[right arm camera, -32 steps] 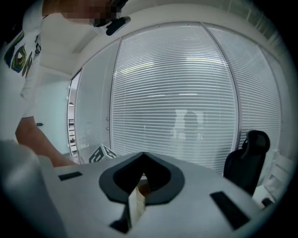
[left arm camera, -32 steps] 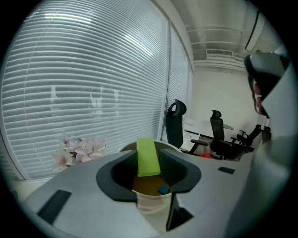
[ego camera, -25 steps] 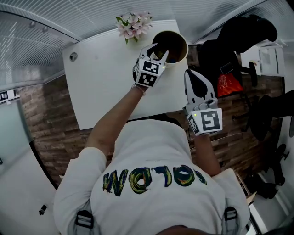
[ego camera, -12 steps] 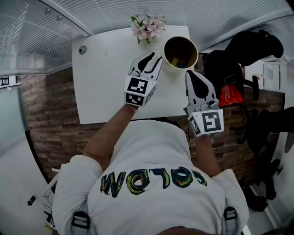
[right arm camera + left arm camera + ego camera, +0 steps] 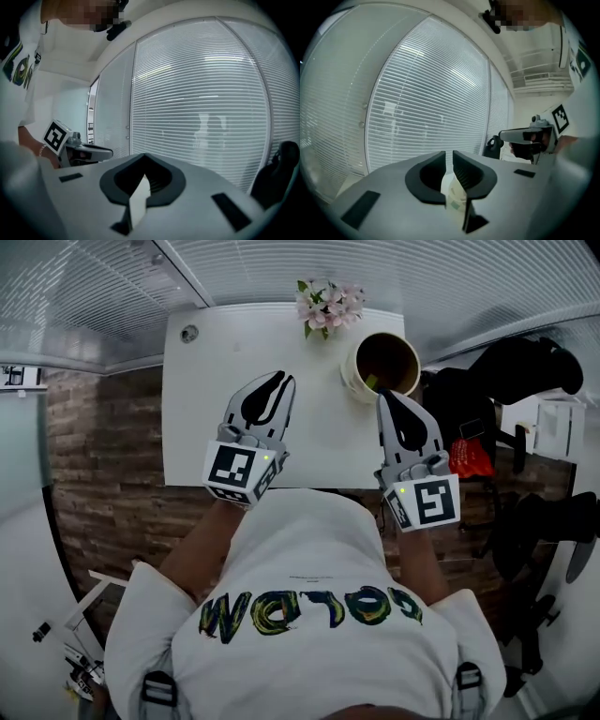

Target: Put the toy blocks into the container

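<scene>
Hovering above the white table (image 5: 202, 381), the left hand-held gripper (image 5: 273, 380) has just been closing its jaws. They stand a narrow slit apart with nothing between them, and they point roughly level toward the slatted blinds (image 5: 431, 93). The right hand-held gripper (image 5: 386, 395) is held alongside, well apart from the left, with its jaws brought together at the tips and empty. In the head view its tip lies just beside the near rim of the container (image 5: 410, 360), a pale round tub at the table's far right corner. A yellow-green toy block (image 5: 371, 382) shows inside it. A bunch of pink flowers (image 5: 328, 304) sits just left of the tub, at the far edge.
</scene>
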Tool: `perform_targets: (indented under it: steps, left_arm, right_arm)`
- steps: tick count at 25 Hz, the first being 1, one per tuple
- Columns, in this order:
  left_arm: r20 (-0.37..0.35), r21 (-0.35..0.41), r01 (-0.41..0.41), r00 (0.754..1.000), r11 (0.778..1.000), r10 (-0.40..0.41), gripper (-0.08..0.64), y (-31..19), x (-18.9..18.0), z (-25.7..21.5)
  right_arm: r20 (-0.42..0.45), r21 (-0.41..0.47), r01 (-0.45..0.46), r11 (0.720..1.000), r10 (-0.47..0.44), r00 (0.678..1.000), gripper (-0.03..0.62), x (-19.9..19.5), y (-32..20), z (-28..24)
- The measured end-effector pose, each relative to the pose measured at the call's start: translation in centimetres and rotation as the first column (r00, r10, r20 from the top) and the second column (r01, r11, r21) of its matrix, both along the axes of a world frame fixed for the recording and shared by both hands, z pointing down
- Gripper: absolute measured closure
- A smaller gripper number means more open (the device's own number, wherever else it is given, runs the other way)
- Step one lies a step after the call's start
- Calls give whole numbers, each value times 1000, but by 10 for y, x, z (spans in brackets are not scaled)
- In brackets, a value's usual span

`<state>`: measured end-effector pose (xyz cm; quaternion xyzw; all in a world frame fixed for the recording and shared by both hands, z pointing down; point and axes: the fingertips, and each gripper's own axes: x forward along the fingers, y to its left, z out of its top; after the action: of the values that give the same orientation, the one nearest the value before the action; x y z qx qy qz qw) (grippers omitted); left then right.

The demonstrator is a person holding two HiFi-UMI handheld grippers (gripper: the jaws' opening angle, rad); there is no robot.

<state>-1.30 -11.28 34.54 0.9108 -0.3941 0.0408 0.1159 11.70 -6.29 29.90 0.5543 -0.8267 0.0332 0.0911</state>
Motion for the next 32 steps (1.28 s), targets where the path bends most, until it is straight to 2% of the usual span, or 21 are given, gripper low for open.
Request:
perform_targets:
  steps: [9,14,23,32]
  left_arm:
    - [-80,43,72,994,996,-68,537,24,-46,-58]
    - [-75,87,88,994,992,-82,546,38,-64,-88]
    - [-84,93,110,991,990,-102,548,51,-76,-97]
    - [-77,106,139,988,985,-131,548,56,-84,-102]
  right_arm:
    - [4,32,52,998,-52,999,584,-28,11,-44]
    - [-2,59,77,995,-77,997,583,-42,23,-73]
    - [-17,75,93,993,-92,996,584,-59,34,-87]
    - [-19,78,59,995,-58,998,584,-55,40,-88]
